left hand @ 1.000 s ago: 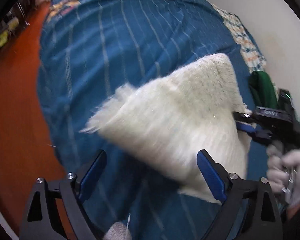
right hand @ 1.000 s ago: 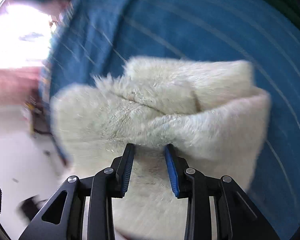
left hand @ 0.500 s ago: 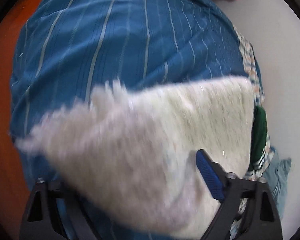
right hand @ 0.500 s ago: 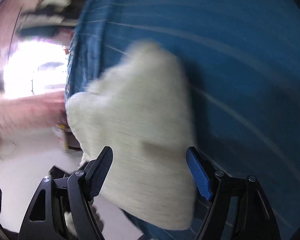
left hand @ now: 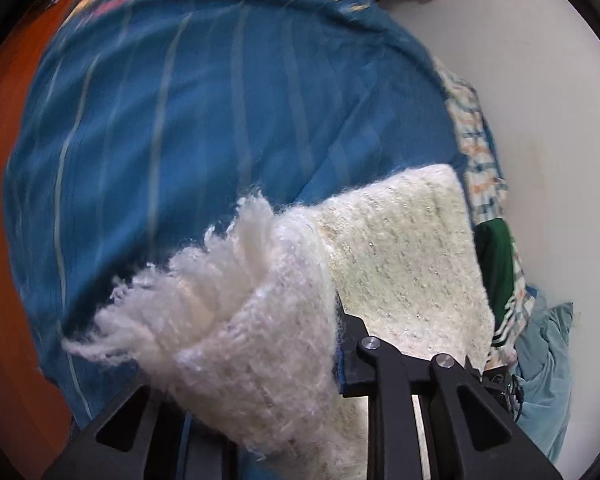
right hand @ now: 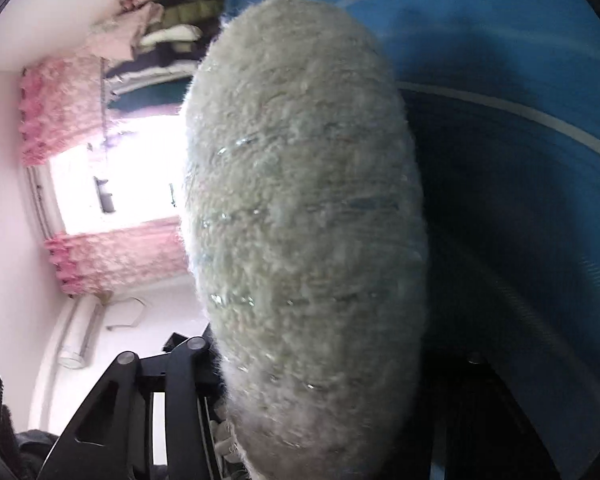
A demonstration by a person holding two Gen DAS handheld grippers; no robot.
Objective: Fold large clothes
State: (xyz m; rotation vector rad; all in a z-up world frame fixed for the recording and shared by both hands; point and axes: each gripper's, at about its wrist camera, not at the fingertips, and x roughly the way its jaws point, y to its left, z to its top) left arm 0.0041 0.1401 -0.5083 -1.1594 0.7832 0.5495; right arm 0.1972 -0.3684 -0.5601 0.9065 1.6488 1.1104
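sweater point(left hand: 260, 320) swung up btwn left gripper point(left hand: 268, 360) fingers, pinched; right gripper point(right hand: 300, 380) grip unclear.

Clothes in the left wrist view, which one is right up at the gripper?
The fluffy white sweater, bunched between the left gripper fingers. The dark green garment and the light blue garment lie off to the right at the bed's edge.

Left tool point(left hand: 260, 364): both black arms enter from the lower edge of its wrist view; the finger pads are buried in white fleece, so jaw spacing cannot be read. Right tool point(right hand: 300, 364): only the left black arm is visible at the lower left; fleece covers the rest, closure undetermined. Both point forward over the bed.
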